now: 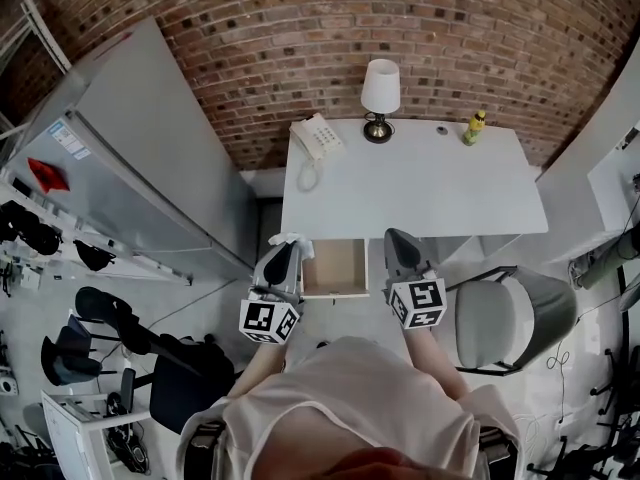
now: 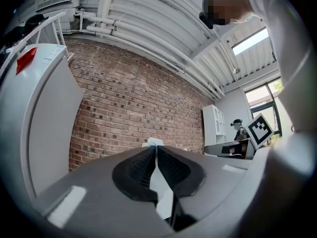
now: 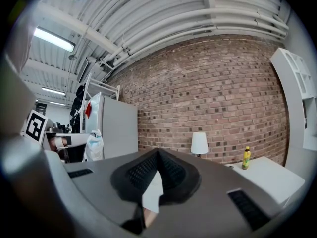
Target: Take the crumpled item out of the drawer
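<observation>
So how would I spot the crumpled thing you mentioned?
Find the white desk against the brick wall, then the open drawer at its front edge. Left of the drawer, the left gripper pinches a small white crumpled wad at its tips; unlike the phone, lamp and bottle, it sits on no surface.

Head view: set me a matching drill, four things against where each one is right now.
1. white corded telephone
2. white-shaded table lamp
3. yellow plastic bottle
4. white crumpled item

A. pinched in the left gripper
B. white desk, far right part
C. desk, far left corner
D. desk's far edge, between the other two

Pairs: 1-C, 2-D, 3-B, 4-A.
</observation>
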A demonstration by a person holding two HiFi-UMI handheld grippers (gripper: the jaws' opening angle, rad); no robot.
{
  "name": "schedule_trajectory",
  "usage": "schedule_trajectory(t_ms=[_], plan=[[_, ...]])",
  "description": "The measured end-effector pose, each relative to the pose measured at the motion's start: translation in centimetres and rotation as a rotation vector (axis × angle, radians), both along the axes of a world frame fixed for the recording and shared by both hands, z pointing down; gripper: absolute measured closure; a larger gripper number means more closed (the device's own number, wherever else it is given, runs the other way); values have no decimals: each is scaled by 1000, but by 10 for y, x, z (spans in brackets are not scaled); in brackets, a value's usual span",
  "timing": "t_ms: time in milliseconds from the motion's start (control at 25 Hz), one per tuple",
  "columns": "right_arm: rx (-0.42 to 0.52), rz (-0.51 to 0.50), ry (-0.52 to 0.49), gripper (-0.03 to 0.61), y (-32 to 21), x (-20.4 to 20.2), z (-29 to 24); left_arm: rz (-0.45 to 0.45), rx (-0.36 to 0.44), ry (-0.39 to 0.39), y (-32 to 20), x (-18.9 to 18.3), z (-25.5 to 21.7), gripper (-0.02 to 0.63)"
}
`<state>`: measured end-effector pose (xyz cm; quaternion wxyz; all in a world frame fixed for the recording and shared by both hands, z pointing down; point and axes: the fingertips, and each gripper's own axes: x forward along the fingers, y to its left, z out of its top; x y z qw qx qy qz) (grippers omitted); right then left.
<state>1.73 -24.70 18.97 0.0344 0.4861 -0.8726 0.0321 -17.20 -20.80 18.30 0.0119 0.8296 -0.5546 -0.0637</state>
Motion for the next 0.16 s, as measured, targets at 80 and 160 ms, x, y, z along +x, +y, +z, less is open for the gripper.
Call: schedule_trajectory(t_ms=[80,160], plan=[[0,-2,1,572,3,-3,-1,1,-2,-4,3,-3,0,591],[1,-3,1,572,5,-6,-1,1,0,-14,6,-5,1,591]])
